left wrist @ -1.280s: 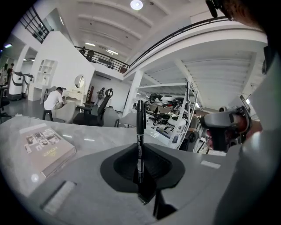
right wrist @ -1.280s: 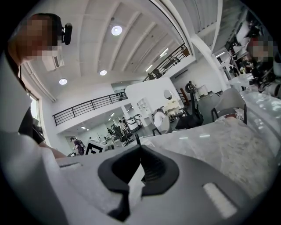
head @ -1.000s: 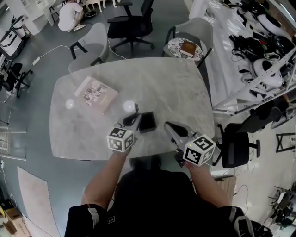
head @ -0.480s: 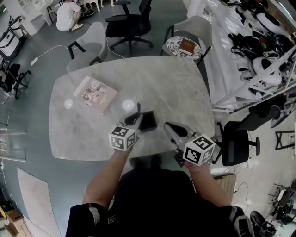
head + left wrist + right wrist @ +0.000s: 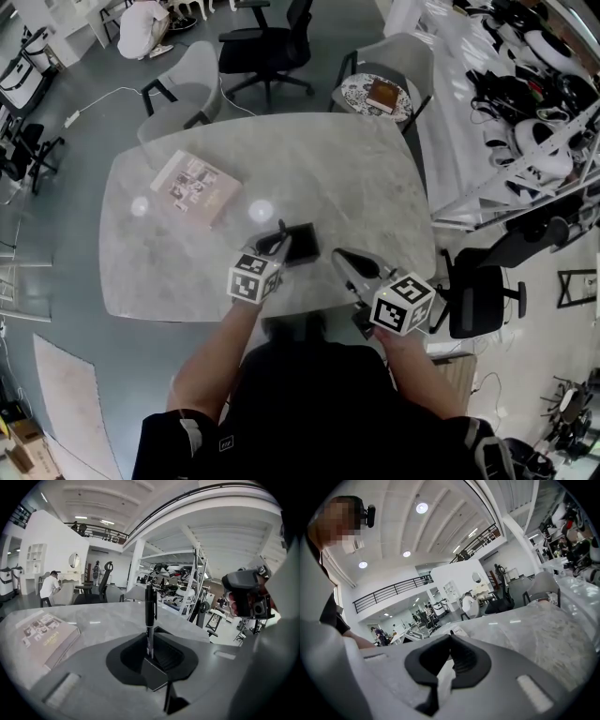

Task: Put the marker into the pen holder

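A black marker stands upright between the jaws of my left gripper, which is shut on its lower end. In the head view the left gripper holds the marker just left of the square black pen holder on the marble table. The marker's lower tip is hidden by the jaws. My right gripper hovers to the right of the holder, near the table's front edge, shut and empty. Its jaw tips meet in the right gripper view.
A pale book lies on the left part of the table, also seen in the left gripper view. Grey and black chairs stand behind the table, and a small round side table with a book is at the back right.
My left gripper has shifted a little right with the marker, closer to the pen holder. The right gripper has stayed where it was.
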`<control>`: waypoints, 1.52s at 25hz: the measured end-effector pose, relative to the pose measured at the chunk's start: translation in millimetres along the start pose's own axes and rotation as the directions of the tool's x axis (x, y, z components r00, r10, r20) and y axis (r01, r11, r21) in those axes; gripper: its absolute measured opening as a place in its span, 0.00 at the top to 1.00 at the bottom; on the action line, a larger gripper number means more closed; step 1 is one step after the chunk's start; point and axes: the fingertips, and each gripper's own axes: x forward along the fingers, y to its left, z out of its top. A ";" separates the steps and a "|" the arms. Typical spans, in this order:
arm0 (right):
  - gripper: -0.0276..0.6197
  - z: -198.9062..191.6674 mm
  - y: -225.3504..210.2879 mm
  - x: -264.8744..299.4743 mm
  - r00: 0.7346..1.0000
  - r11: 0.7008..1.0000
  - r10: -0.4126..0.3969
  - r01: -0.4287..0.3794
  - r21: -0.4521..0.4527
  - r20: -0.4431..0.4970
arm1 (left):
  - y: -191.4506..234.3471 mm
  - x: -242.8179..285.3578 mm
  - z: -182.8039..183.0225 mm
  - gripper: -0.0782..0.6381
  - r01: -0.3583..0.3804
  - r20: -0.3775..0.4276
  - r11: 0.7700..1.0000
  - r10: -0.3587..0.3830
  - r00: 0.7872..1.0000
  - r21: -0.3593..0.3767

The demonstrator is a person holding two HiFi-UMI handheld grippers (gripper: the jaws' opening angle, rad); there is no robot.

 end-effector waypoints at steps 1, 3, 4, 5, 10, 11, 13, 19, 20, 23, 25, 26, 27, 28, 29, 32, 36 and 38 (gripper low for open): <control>0.95 -0.7 -0.6 -0.6 1.000 1.000 -0.001 0.001 0.001 -0.001 | 2.3 0.3 -2.6 0.82 -0.014 -0.006 1.000 0.014 1.000 0.002; 0.95 -2.5 -2.5 -2.1 1.000 1.000 -0.003 0.003 0.005 -0.002 | 7.8 0.8 -8.3 0.81 -0.041 -0.021 0.999 0.041 0.999 -0.009; 0.95 -3.4 -3.3 -2.7 1.000 1.000 -0.003 0.003 0.007 -0.003 | 10.3 1.1 -11.0 0.81 -0.051 -0.028 0.999 0.050 0.998 -0.018; 0.95 -4.1 -4.0 -3.5 1.000 1.000 -0.003 0.003 0.010 -0.004 | 12.0 1.4 -13.0 0.81 -0.055 -0.033 0.998 0.054 0.998 -0.028; 0.95 -7.6 -4.3 -6.8 1.000 1.000 -0.004 0.004 0.021 -0.013 | 13.2 2.8 -12.2 0.81 -0.055 -0.040 0.998 0.054 0.998 -0.028; 0.95 -8.3 -3.8 -7.0 1.000 1.000 -0.004 0.004 0.022 -0.015 | 13.7 3.4 -11.8 0.81 -0.056 -0.044 0.998 0.055 0.998 -0.023; 0.95 -9.3 -3.2 -7.2 1.000 1.000 -0.002 0.002 0.022 -0.017 | 14.7 5.0 -10.9 0.81 -0.058 -0.056 0.998 0.058 0.997 -0.010; 0.95 -12.5 -3.5 -8.6 1.000 1.000 0.000 0.001 0.031 -0.021 | 15.3 9.6 -13.0 0.75 -0.054 -0.091 0.998 0.055 0.994 0.017; 0.95 -13.3 -3.6 -8.9 1.000 0.999 0.000 0.001 0.033 -0.021 | 15.6 10.0 -13.6 0.75 -0.054 -0.094 0.998 0.055 0.994 0.016; 0.95 -14.7 -3.8 -8.7 1.000 0.999 0.000 0.001 0.038 -0.022 | 17.1 10.7 -13.5 0.75 -0.053 -0.097 0.998 0.055 0.994 0.020; 0.95 -15.2 -3.9 -8.7 1.000 0.999 0.000 0.001 0.042 -0.023 | 17.5 10.6 -12.6 0.75 -0.054 -0.097 0.998 0.056 0.994 0.028; 0.95 -15.6 -3.8 -8.4 1.000 0.999 0.000 0.001 0.043 -0.023 | 17.6 10.2 -11.7 0.75 -0.054 -0.095 0.998 0.057 0.994 0.034; 0.95 -16.2 -3.6 -7.9 1.000 0.999 0.000 0.001 0.044 -0.023 | 17.8 9.6 -10.7 0.76 -0.054 -0.091 0.998 0.058 0.994 0.041; 0.95 -16.7 -3.4 -7.4 1.000 0.999 0.001 0.001 0.045 -0.024 | 17.9 9.2 -9.8 0.78 -0.053 -0.087 0.997 0.057 0.995 0.050; 0.95 -17.2 -3.3 -7.0 1.000 0.999 0.001 0.000 0.045 -0.025 | 17.9 9.3 -9.3 0.79 -0.050 -0.083 0.997 0.054 0.995 0.060; 0.95 -18.0 -2.6 -6.5 1.000 0.999 0.003 -0.002 0.046 -0.026 | 16.0 9.8 -8.4 0.80 -0.038 -0.087 0.996 0.046 0.995 0.087; 0.95 -17.7 -0.5 -6.2 1.000 0.999 0.009 -0.007 0.048 -0.027 | 15.0 8.8 -4.1 0.79 -0.041 -0.086 0.992 0.052 0.995 0.121; 0.95 -16.8 -0.2 -7.2 1.000 0.999 0.010 -0.009 0.050 -0.029 | 17.3 6.7 1.0 0.79 -0.062 -0.080 0.987 0.074 0.994 0.147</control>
